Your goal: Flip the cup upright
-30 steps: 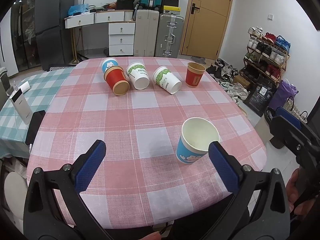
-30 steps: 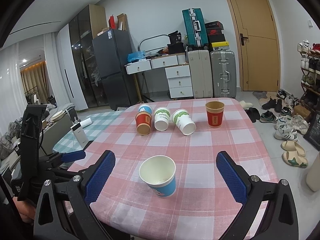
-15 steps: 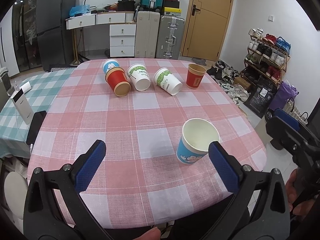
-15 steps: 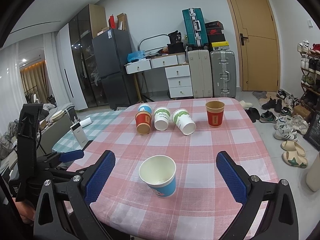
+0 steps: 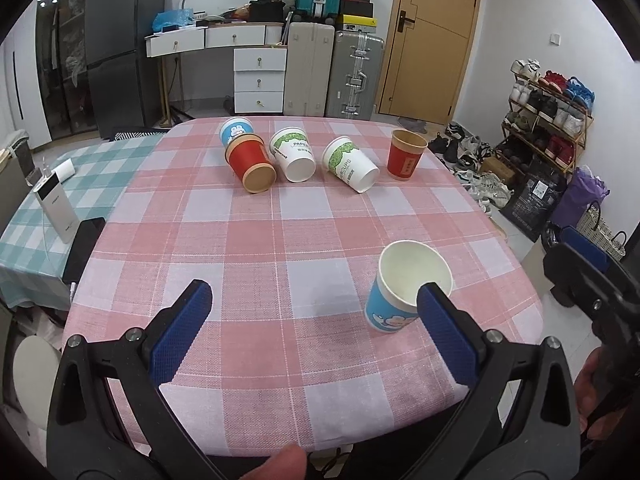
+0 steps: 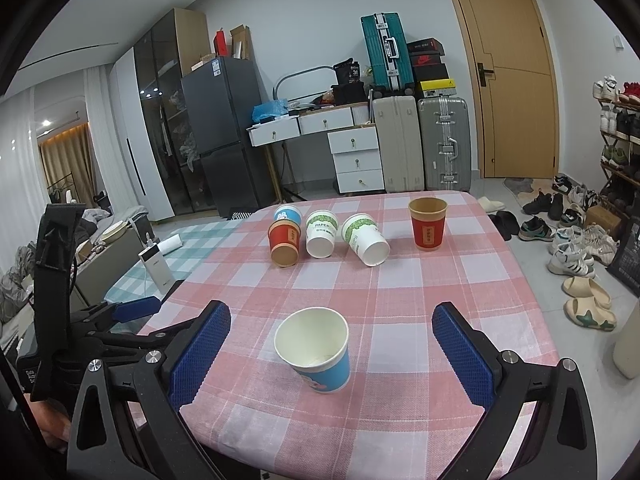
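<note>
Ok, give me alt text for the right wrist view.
A blue paper cup stands upright on a pink checked table, between the open right gripper fingers. Farther back, four cups lie tipped over beside one upright red cup.

Blue cup stands upright beside the left gripper's spread jaws.

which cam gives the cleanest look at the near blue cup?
Right wrist. The blue cup stands upright between the open right tongs, whole and unobstructed, mouth and wall both visible. In the left wrist view the same cup sits off to the right, and one pad of the left tongs covers its lower right side.
</note>
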The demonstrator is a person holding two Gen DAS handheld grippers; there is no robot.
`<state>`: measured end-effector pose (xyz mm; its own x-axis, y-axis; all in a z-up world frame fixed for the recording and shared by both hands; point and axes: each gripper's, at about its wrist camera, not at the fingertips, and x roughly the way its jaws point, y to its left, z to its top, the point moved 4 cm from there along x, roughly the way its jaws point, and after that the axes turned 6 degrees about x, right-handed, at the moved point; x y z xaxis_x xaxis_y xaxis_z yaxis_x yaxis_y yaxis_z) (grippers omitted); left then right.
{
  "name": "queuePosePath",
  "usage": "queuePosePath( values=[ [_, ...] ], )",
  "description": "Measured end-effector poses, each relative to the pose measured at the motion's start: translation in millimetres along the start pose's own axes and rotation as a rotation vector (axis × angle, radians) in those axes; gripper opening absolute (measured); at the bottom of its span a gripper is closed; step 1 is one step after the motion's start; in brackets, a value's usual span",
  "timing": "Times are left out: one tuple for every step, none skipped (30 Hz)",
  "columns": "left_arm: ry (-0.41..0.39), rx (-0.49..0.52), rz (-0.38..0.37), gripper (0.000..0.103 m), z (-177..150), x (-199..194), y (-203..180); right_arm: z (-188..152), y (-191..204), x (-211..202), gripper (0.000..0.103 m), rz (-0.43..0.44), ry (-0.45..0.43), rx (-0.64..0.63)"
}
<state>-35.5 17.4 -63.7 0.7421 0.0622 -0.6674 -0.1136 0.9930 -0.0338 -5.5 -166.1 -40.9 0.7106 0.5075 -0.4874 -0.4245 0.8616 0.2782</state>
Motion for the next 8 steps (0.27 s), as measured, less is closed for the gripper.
queuePosePath(
  values=[
    [-0.001, 0.003, 0.003, 0.102, 0.5, 0.2, 0.2, -0.3, -0.8, 0.5, 0.103, 0.000, 0.001, 0.004],
    [-0.005, 0.005, 0.007, 0.102, 0.2, -0.3, -0.4, -0.4, -1.4, 0.4, 0.103, -0.002, 0.001, 0.006],
    [-0.010, 0.007, 0.009, 0.102, 0.5, -0.6, -0.2, -0.2, -2.3, 0.4, 0.103, -0.004, 0.000, 0.008],
    [-0.013, 0.009, 0.009, 0.102, 0.3, -1.2, -0.6, -0.1, -3.4, 0.4, 0.103, -0.004, -0.001, 0.010],
    [-0.018, 0.011, 0.007, 0.102, 0.5, -1.6, -0.9, -0.1, -4.3, 0.4, 0.103, -0.005, -0.002, 0.012],
    [-0.025, 0.014, 0.007, 0.102, 0.6, -2.5, -1.4, 0.0, -4.7, 0.2, 0.103, -0.005, -0.003, 0.013],
    [-0.031, 0.017, 0.010, 0.102, 0.9, -3.1, -1.8, 0.1, -5.5, 0.0, 0.103, -0.007, -0.004, 0.013],
    [-0.036, 0.020, 0.010, 0.102, 1.2, -3.4, -2.5, 0.0, -6.4, -0.1, 0.103, -0.009, -0.005, 0.013]
  ],
)
